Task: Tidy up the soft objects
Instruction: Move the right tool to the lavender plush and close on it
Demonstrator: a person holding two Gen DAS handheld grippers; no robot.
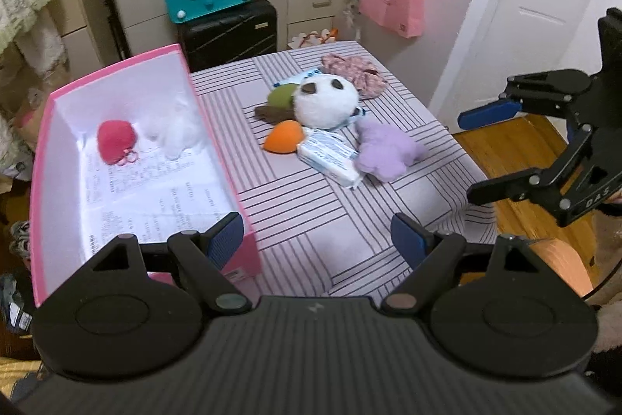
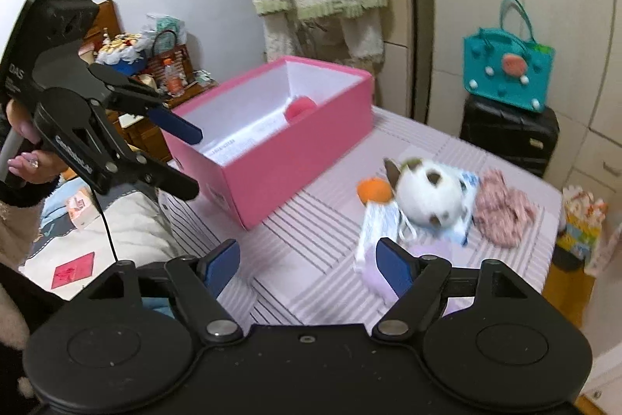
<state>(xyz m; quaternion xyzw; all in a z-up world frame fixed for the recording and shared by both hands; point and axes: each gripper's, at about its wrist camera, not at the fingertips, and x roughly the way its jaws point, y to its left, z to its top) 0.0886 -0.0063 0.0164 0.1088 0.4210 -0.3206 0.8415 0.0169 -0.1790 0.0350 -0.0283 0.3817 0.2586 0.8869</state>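
A: Soft toys (image 1: pixel 325 100) are what is being sorted. Two are already seen in the pink box (image 1: pixel 233 158): a red plush (image 1: pixel 116 142) and a white fluffy one (image 1: pixel 177 131), lying on printed paper at the box's far end. The rest are heaped on the striped bench (image 1: pixel 311 220), at about 3 o'clock from the box and well apart from it.

B: What is counted in the heap?

A: A white ball-shaped plush, an orange piece (image 1: pixel 283 137) touching a tissue pack (image 1: pixel 330 158), a purple plush (image 1: pixel 385 150) at the heap's 4 o'clock edge, and a floral cloth (image 1: pixel 355 72) at 12 o'clock.

B: And the claws?

A: Both are held wide and nothing is carried. The left claw (image 1: pixel 317 240) hangs over the bench just beside the box's near corner; the right claw (image 2: pixel 309 265) is aimed at the heap, the purple plush lying just under its right finger.

B: So which step is judged to be in hand?

A: A reach for the next toy. The purple plush is judged the likeliest pick: the right claw would need to be lowered until the plush is straddled, then closed gently, since the tissue pack lies against it and could be dragged along.
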